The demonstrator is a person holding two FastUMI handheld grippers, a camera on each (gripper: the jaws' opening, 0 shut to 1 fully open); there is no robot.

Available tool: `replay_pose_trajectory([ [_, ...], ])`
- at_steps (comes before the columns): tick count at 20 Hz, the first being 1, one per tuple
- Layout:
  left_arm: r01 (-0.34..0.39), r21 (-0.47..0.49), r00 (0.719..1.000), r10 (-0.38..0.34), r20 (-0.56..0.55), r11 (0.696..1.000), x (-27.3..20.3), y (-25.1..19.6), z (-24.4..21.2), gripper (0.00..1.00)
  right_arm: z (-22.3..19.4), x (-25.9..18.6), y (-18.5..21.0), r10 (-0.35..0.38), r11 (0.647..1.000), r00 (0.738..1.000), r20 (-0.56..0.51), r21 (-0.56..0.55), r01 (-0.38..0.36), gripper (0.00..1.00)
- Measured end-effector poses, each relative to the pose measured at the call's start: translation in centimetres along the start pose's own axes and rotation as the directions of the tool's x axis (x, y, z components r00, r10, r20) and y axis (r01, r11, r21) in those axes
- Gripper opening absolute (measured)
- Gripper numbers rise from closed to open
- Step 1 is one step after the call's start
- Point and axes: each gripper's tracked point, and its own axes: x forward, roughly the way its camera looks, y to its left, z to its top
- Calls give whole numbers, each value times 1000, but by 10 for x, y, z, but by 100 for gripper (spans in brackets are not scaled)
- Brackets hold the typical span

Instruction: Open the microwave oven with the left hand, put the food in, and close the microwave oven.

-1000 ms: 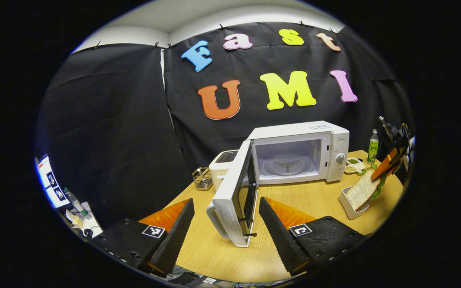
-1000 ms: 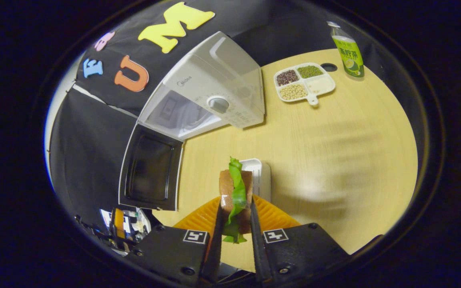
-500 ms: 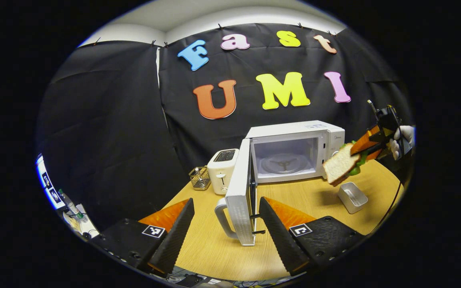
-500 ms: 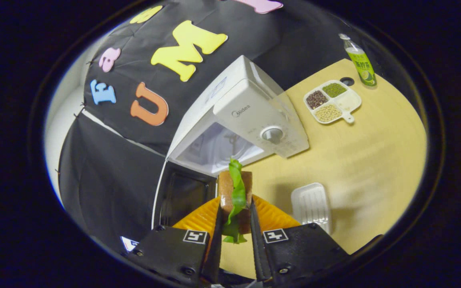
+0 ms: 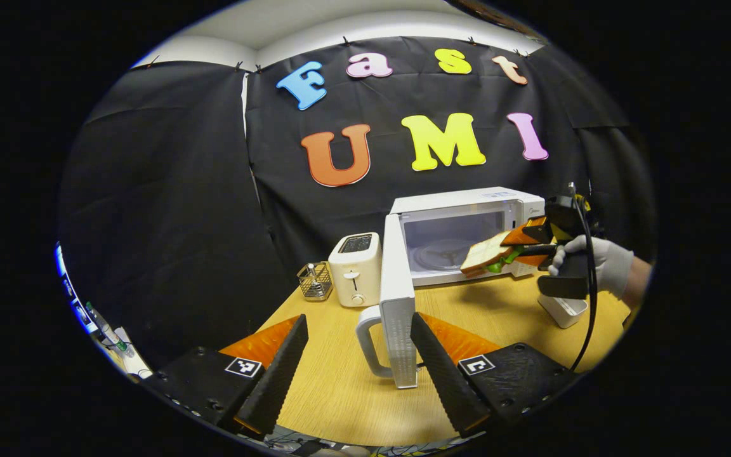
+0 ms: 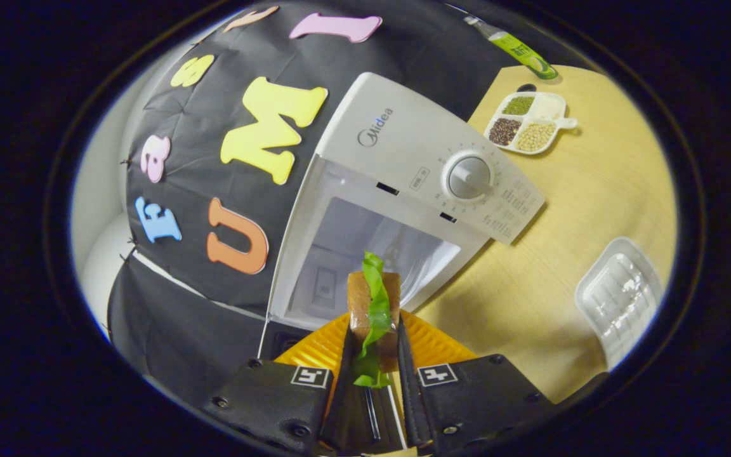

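Fingers of the left claw [image 5: 359, 374] are spread wide over the tabletop [image 5: 340, 393], nothing held, with the open microwave door [image 5: 398, 298] just ahead between them. Beyond, the sandwich [image 6: 373, 304] is pinched between both fingers of the right claw [image 6: 373, 355] at the mouth of the microwave [image 6: 403, 184].

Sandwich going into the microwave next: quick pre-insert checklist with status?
1. Microwave door swung wide open: ok.
2. Sandwich clamped by both fingers of the right gripper: ok.
3. Sandwich lined up with the microwave opening: ok.
4. Turntable bare: ok.
5. Left gripper open, off the door handle: ok.
6. Height clearance for the sandwich inside: cannot tell.
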Motion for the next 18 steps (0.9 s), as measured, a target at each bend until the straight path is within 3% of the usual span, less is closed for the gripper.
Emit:
replay_pose_trajectory([
  [3,26,7,1000,-26,-1,1000,5,-2,0,96,1,40,9,36,994,994,107,94,-46,37],
  [11,46,22,999,-45,-18,999,17,-5,-4,97,2,122,22,25,992,965,260,116,-57,37],
  [12,43,23,999,-42,-19,999,19,-4,-4,96,-1,131,20,20,994,967,253,94,-46,28],
  [15,38,9,999,-38,-17,999,22,-5,-6,97,-9,146,0,-29,999,968,248,50,17,29],
  [17,31,8,999,-31,-20,999,23,-5,-9,97,-6,150,-10,-49,998,964,260,-19,56,31],
  [18,26,8,999,-25,-19,1000,24,-5,-9,96,-8,152,-13,-59,993,965,257,-80,82,41],
])
